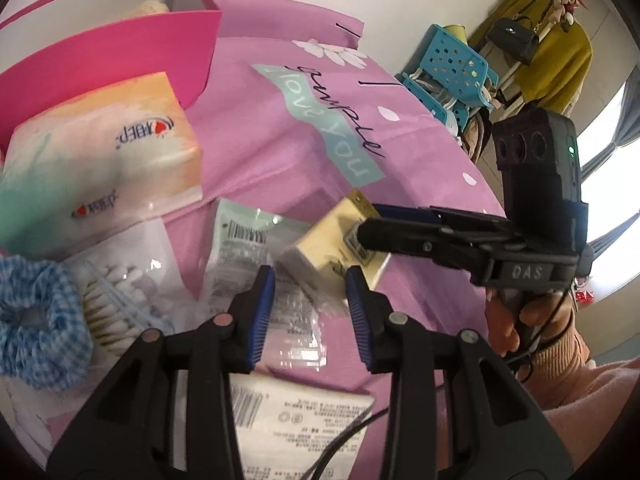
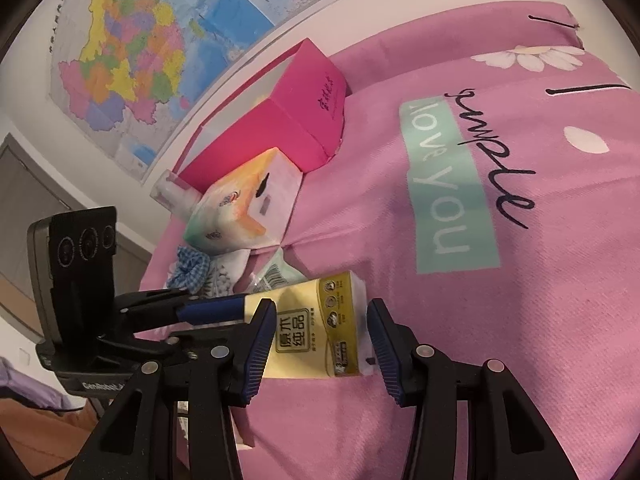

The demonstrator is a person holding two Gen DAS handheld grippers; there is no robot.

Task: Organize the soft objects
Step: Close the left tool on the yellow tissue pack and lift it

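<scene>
Right wrist view: the yellow tissue pack (image 2: 316,324) lies on the pink bedspread (image 2: 520,280), directly ahead of the right gripper (image 2: 320,336) and between its spread fingers. Neither blue pad (image 2: 260,344) appears to press the pack. The right gripper is therefore open and holds nothing.

The pack's long axis runs left to right across this view, roughly in line with the jaw gap. As judged here, a closing stroke would bear on the pack's short ends.

Left wrist view: the same tissue pack (image 1: 332,252) lies ahead and slightly right of the left gripper (image 1: 310,304). The left gripper is also open and empty, and its fingertips sit near the pack's near corner. The right gripper (image 1: 372,228) reaches in from the right side, with its tips over the pack.

The right gripper is the better placed, since the pack already sits within its gap.

The pink box (image 1: 120,40) stands open farther back on the left, well apart from the pack. A larger tissue pack (image 1: 104,148), a blue scrunchie (image 1: 36,320) and a swab bag (image 1: 120,292) lie between.
</scene>
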